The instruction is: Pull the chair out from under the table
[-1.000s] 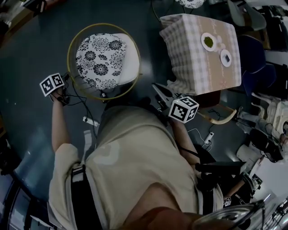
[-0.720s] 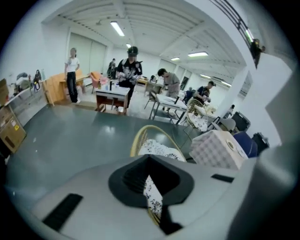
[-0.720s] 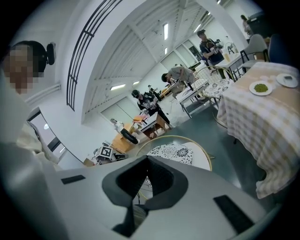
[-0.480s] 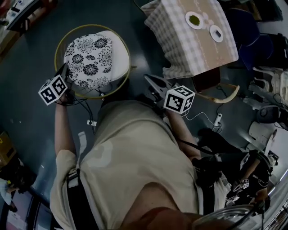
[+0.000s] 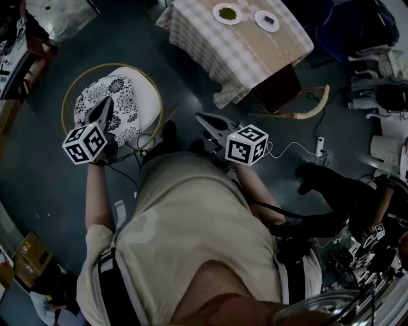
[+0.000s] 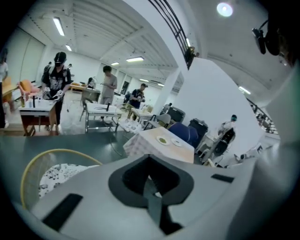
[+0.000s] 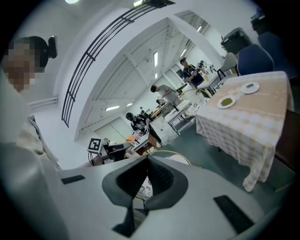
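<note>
A round chair (image 5: 148, 95) with a yellow hoop rim and a floral cushion (image 5: 121, 95) stands on the dark floor, well to the left of the checked-cloth table (image 5: 239, 54). My left gripper (image 5: 106, 102) hangs over the near side of the cushion, jaws shut and empty. In the left gripper view the shut left gripper (image 6: 150, 180) points past the hoop rim (image 6: 51, 157) toward the table (image 6: 161, 143). My right gripper (image 5: 203, 118) is shut on nothing between chair and table. The right gripper view has the right gripper (image 7: 143, 180) shut, with the table (image 7: 248, 112) at right.
A second chair with a curved wooden frame (image 5: 309, 111) sits tucked under the table's near side. Two plates (image 5: 227, 13) lie on the cloth. A white cable and power strip (image 5: 319, 143) lie on the floor at right. Desks and people (image 6: 58, 79) are farther off.
My left gripper has left the round chair's left rim and risen over the cushion. The right gripper has drifted left. Chair and table now sit higher and farther off in the head view.
</note>
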`<state>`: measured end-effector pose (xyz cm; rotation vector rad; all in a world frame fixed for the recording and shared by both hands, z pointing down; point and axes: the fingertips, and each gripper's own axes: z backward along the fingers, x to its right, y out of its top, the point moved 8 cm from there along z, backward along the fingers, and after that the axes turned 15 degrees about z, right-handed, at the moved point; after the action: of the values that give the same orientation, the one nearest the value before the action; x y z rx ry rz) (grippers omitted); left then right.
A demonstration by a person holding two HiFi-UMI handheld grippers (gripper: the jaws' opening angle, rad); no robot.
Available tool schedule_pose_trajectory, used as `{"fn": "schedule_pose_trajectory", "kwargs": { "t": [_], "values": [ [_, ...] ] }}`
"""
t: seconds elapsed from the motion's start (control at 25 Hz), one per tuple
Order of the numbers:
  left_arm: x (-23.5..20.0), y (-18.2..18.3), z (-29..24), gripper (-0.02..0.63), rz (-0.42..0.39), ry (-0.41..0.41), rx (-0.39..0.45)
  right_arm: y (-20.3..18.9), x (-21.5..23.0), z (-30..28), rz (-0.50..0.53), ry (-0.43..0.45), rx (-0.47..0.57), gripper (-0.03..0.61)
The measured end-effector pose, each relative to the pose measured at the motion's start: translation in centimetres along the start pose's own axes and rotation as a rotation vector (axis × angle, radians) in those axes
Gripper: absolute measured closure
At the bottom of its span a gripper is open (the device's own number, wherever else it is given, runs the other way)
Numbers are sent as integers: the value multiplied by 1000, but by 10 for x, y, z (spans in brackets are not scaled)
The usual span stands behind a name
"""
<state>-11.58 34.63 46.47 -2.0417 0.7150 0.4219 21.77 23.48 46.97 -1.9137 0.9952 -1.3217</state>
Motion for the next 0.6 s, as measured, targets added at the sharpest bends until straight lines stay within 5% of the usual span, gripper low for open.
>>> {"fn": "schedule_pose_trajectory", "kwargs": {
  "t": [0.28, 0.48, 0.6],
  "values": [
    [138, -37, -45, 606, -246, -257, -64, -15, 12, 64, 8, -52, 95, 569],
    [208, -61, -66, 606, -158, -440, -105, -26, 24, 102, -32, -94, 165, 568],
    [241, -76, -76, 606, -195, -495, -135, -33, 29, 123, -37, -126, 196, 569]
  ]
}}
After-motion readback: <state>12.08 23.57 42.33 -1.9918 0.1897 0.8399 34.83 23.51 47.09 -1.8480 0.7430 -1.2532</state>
